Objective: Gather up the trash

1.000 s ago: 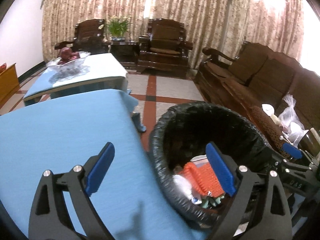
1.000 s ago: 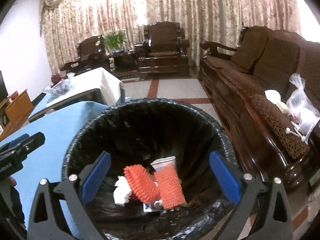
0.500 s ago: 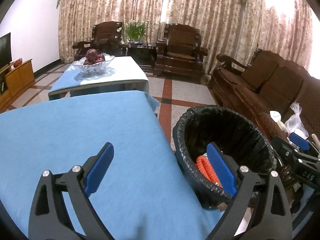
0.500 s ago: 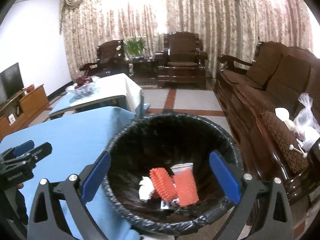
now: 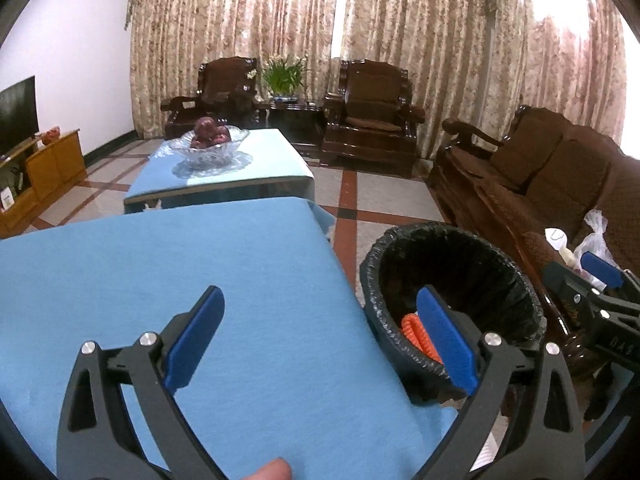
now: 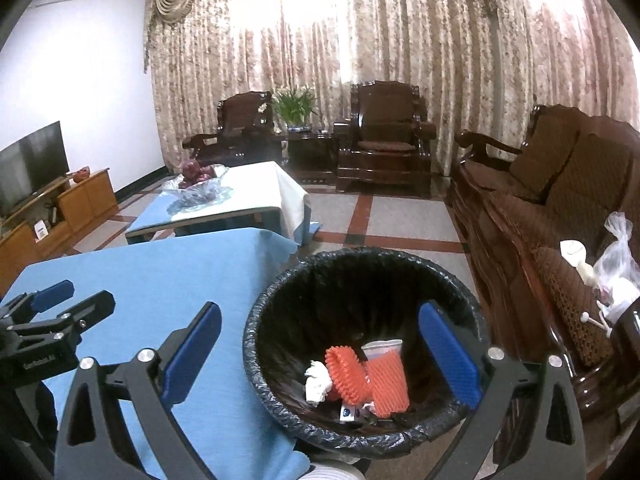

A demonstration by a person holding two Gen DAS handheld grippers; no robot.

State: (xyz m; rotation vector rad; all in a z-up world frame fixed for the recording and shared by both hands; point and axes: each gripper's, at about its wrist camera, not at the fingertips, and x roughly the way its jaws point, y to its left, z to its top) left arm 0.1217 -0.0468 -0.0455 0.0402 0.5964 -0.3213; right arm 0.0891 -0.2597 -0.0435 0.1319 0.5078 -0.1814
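A black-lined trash bin stands on the floor beside the blue-clothed table. Inside it lie orange foam netting, a crumpled white tissue and a small packet. My right gripper is open and empty, raised above the bin's near rim. My left gripper is open and empty above the table's right edge; the bin shows to its right with orange netting visible. The right gripper also shows at the far right of the left wrist view.
A second table with a glass fruit bowl stands farther back. A dark wooden sofa runs along the right, with plastic bags on it. Armchairs, a plant, curtains, and a TV stand line the room.
Both grippers have lifted and pulled back from the bin, so it now looks smaller and lower. Both stay open and empty. The trash in the bin has not moved.
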